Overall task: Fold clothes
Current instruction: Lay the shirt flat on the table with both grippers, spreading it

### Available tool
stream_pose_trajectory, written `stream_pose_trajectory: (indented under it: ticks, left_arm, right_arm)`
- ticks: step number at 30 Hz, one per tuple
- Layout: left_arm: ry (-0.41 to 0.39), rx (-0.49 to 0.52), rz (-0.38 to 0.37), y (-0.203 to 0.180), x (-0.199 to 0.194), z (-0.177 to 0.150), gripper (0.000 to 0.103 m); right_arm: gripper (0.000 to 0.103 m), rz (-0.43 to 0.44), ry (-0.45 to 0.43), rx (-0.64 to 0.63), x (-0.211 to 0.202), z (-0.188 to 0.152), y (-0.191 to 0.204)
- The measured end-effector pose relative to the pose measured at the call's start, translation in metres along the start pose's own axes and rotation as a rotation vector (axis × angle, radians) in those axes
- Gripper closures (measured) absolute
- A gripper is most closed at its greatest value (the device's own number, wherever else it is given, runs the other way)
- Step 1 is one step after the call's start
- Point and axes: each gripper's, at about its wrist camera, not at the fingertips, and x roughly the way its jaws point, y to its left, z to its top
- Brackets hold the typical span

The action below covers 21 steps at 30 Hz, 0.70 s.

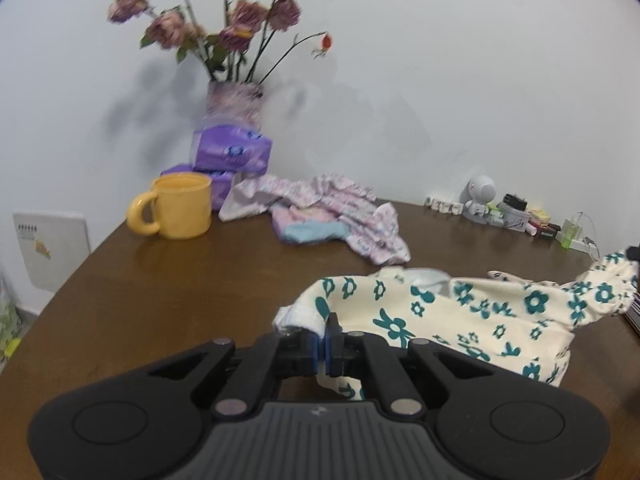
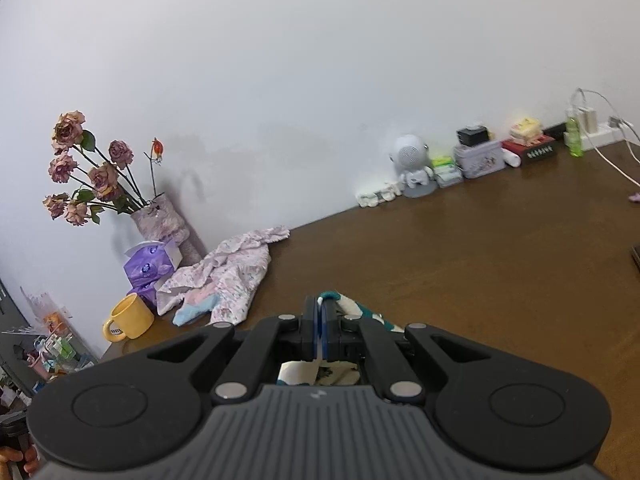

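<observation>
Surface: brown wooden table point(image 1: 168, 280), glossy, its far edge against a plain white wall point(image 1: 440, 80).
Room, left side: white panel point(image 1: 50, 248) on the wall below table level; in the right wrist view, cluttered shelving point(image 2: 48, 352) past the table's left end, too small to read.
Left gripper point(image 1: 325, 340): low over the near table edge, pointing toward the wall; fingers pressed together, pinching one end of the cream garment with teal flowers point(image 1: 460, 320); cloth also hangs below the jaws.
Right gripper point(image 2: 321, 320): tilted, horizon slanting in its view; fingers closed tight on a fold of the same garment, teal edging poking out above the tips, cream cloth visible under the linkage.
Garment position: near edge of the table, stretched sideways between the two grippers; in the left wrist view its far end rises to a pinched peak at the right frame edge.
Second pile: crumpled pink-and-white floral clothes point(image 1: 332, 212) with a pale blue piece, mid-table near the wall, apart from the held garment.
Yellow mug point(image 1: 176, 210): upright, left of the pile, handle facing left.
Purple tissue packs point(image 1: 232, 152): stacked behind the mug.
Vase of dried roses point(image 1: 234, 98): behind the packs, against the wall.
Far right along wall: small white round-headed figure point(image 2: 414, 160), tins and boxes, green bottle point(image 2: 574, 138), white charger with cable.
Path between grippers and pile: bare wood.
</observation>
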Motion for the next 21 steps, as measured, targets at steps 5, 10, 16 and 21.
stream_pose_trajectory:
  ticks: [5,10,16,21]
  left_arm:
    - [0.034,-0.046,0.014,0.013,0.005,-0.015,0.101]
    - [0.058,-0.052,0.025,0.022,0.013,-0.024,0.101]
    - [0.076,-0.028,0.010,0.035,0.027,-0.024,0.101]
    - [0.083,-0.007,-0.038,0.047,0.037,-0.020,0.101]
  right_arm:
    - [0.102,-0.016,0.008,0.029,0.002,-0.009,-0.010]
    - [0.102,-0.041,0.033,0.028,0.031,-0.002,-0.007]
    - [0.102,-0.111,0.095,0.025,0.094,0.008,0.001]
    - [0.102,-0.171,0.131,0.034,0.140,0.005,0.013]
